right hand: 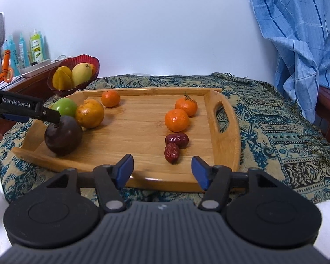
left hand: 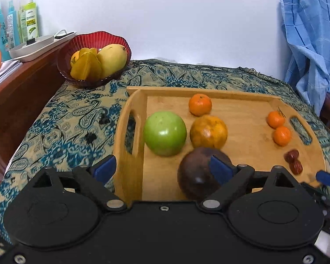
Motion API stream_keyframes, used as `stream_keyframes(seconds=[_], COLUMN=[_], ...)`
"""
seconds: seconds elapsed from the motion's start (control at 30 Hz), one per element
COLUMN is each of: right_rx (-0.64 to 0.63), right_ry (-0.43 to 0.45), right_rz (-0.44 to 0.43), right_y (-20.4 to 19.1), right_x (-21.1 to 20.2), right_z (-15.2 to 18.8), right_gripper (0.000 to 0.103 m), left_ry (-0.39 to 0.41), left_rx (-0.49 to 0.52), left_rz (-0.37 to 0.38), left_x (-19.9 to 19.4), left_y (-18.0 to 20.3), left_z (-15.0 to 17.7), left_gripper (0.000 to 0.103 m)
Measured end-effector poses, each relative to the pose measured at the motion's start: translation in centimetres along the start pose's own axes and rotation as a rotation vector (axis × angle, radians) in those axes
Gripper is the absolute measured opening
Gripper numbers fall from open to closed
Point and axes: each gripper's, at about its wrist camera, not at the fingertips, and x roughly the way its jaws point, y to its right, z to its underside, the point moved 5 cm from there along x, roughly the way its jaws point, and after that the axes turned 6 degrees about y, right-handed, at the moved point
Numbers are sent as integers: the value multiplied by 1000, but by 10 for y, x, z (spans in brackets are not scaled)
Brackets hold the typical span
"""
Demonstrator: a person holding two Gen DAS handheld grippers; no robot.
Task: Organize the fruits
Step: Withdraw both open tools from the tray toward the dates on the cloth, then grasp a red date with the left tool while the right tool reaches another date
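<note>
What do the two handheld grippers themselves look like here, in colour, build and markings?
Both the left gripper and the right gripper are black, with two round discs, linkage arms on silver pivots, and blue fingertip pads. The right one's body is ribbed grey. The left one's side reads GenRobot.AI in the right wrist view.

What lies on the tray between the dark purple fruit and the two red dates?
Nothing: bare wood of the tray runs between the dark purple fruit and the red dates, clearest in the right wrist view.
</note>
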Motion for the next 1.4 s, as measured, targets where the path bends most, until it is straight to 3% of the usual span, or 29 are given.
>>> stream_keyframes(seconds=[0.5,0.87,1.2,1.33,1.4], right_rx=[-34,-87,-93,-84,-83], right_ry=[41,37,27,39,35], right_rz=[-48,-71,-55,-66,-69], right_y=[-10,-14,-8,-8,-7], right_x=[-27,-43,-48,-51,-52], right_z=[18,40,47,46,47], right_gripper=[79,79,77,77,74], left_ry=[48,24,33,28,24], left_rx=[43,94,138,105,99], left_rz=[83,125,145,190,212], left_x=[-58,-74,-82,-88,-89], left_y=[24,45,63,73,78], left_z=[45,90,108,118,122], left_gripper=[99,102,103,100,91])
